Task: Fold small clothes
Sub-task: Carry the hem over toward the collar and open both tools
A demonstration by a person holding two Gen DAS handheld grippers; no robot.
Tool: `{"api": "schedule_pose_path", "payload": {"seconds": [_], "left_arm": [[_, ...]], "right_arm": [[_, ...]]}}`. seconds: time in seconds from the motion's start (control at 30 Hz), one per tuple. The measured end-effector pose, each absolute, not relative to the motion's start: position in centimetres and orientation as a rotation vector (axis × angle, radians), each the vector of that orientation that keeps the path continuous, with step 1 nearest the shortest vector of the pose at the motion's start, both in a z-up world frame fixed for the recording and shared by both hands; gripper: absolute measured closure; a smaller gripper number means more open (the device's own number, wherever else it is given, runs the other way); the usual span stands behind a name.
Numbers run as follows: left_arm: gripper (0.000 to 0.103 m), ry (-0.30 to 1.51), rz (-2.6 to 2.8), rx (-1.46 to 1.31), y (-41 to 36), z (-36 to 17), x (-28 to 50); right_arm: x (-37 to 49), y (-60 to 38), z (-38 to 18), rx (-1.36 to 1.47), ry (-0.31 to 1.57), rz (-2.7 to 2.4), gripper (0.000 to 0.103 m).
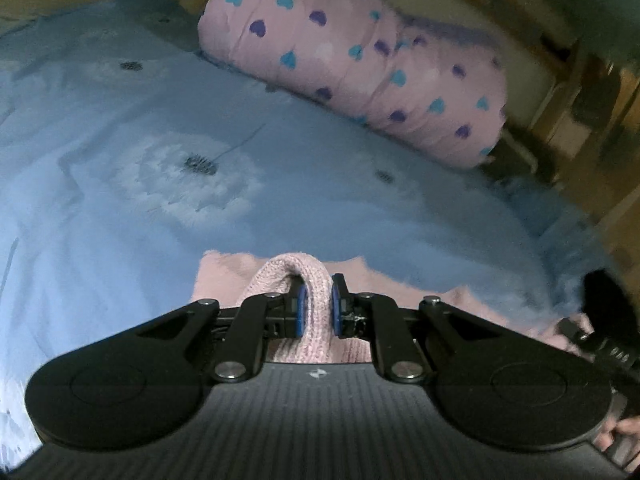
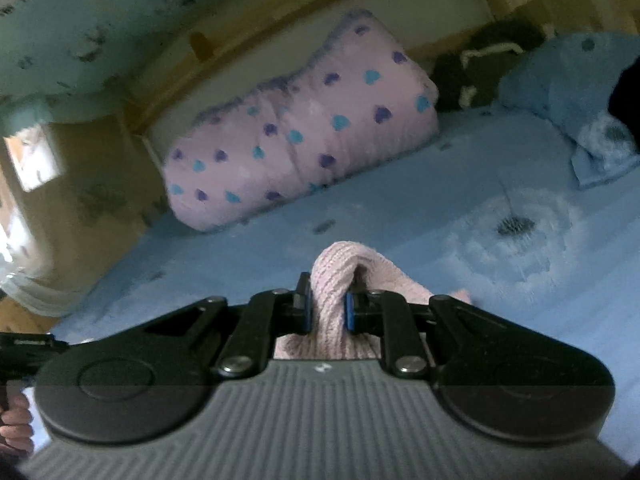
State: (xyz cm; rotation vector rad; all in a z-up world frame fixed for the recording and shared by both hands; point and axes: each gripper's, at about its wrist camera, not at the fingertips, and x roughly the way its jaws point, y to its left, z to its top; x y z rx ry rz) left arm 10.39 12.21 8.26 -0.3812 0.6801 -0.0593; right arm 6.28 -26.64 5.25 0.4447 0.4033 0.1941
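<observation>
Pink knitted garment, ribbed, bunched into a fold, lies low over the blue dandelion-print bedsheet. Left gripper and right gripper each pinch a fold. Heart-patterned pink duvet roll beyond, well apart; blue pillow at far right

A bed in blue dandelion-print bedding carries a pink heart-patterned duvet against a wooden frame; blue pillow beyond.

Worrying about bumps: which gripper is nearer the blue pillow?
Right. The pillow lies ahead on the right gripper's right; the left gripper sits further left, pillow out of its view.
</observation>
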Motion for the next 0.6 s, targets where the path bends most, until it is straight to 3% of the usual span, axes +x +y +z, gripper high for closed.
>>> {"api": "schedule_pose_path", "payload": {"seconds": [0.2,0.27,0.4,0.5,0.57,0.6], "left_arm": [[0.087,0.75,-0.009,-0.343,12.5,5.2,12.1],[0.087,0.755,-0.007,-0.334,12.6,5.1,11.9],[0.083,0.737,-0.025,-0.323,12.9,6.0,10.9],[0.07,0.738,-0.032,-0.332,13.1,6.7,10.1],[0.044,0.719,-0.015,-0.309,13.0,7.2,9.5],[0.04,0.704,0.0,-0.282,12.8,7.5,9.2]], "right_arm": [[8.1,-26.5,1.9,0.384,0.52,0.115,0.082],[8.4,-26.4,1.2,0.38,0.566,0.088,0.074],[8.0,-25.9,1.2,0.346,0.581,0.066,0.07],[7.2,-25.7,2.2,0.325,0.581,0.055,0.054],[6.3,-25.7,2.9,0.309,0.567,0.052,0.049],[5.8,-25.7,3.3,0.305,0.561,0.055,0.049]]}}
